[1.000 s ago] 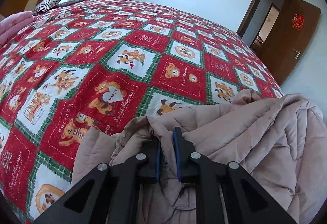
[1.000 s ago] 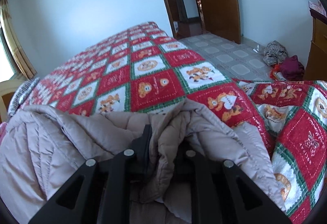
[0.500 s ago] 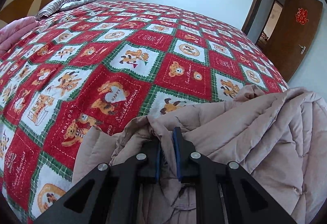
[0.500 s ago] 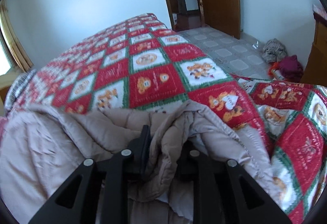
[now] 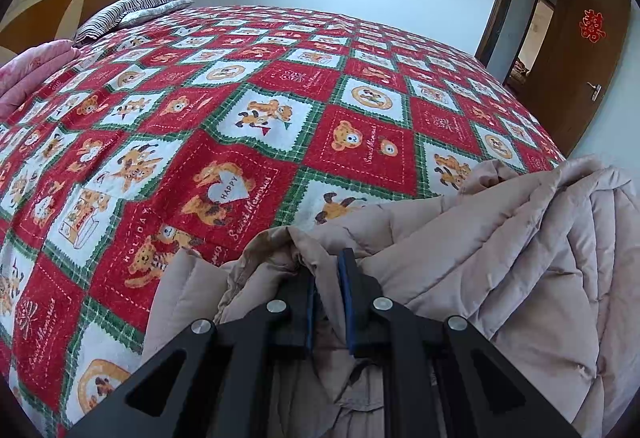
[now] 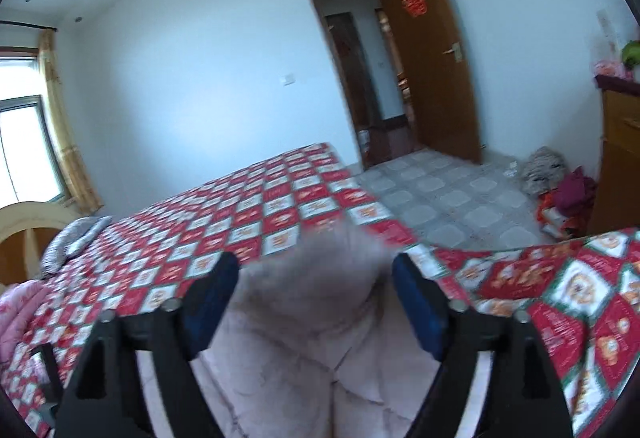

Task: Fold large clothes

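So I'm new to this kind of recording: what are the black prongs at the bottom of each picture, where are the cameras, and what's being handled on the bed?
There is no robot here. A person carries a hand-held gripper in each hand, and each one has a wide-angle camera looking forward along its two fingers, so the black prongs are the gripper's own fingers.

In the left wrist view, the left hand-held gripper is shut on a fold of a beige quilted coat, which lies bunched on a red, white and green bear-print bedspread.

In the right wrist view, the right hand-held gripper has its fingers spread wide. The same coat lies blurred below and between them, not pinched.

Also visible: a striped pillow, a pink blanket, an open wooden door, and a clothes pile on the floor.
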`<action>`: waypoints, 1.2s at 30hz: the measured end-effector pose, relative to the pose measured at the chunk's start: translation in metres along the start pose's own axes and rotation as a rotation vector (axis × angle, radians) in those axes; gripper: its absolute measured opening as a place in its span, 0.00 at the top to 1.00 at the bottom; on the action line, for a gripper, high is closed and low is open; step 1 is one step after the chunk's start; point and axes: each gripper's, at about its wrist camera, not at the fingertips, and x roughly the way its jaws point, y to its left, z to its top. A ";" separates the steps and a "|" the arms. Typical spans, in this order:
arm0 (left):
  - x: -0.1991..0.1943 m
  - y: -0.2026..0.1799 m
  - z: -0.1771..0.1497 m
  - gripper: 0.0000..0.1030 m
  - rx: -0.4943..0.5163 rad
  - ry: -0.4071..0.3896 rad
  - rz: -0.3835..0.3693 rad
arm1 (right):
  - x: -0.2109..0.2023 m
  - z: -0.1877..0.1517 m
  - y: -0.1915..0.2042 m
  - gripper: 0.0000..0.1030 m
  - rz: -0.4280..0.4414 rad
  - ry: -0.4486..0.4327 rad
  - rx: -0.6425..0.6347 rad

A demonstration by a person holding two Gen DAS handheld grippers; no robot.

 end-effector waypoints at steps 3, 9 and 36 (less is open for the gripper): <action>0.000 0.000 0.000 0.86 0.001 -0.002 0.000 | -0.003 0.006 -0.004 0.19 -0.050 -0.009 -0.009; -0.001 -0.001 0.000 0.86 0.003 -0.004 0.002 | 0.021 -0.015 0.059 0.45 0.157 0.162 -0.285; -0.094 0.011 0.053 0.78 -0.037 -0.083 -0.242 | 0.135 -0.097 0.048 0.49 0.046 0.412 -0.283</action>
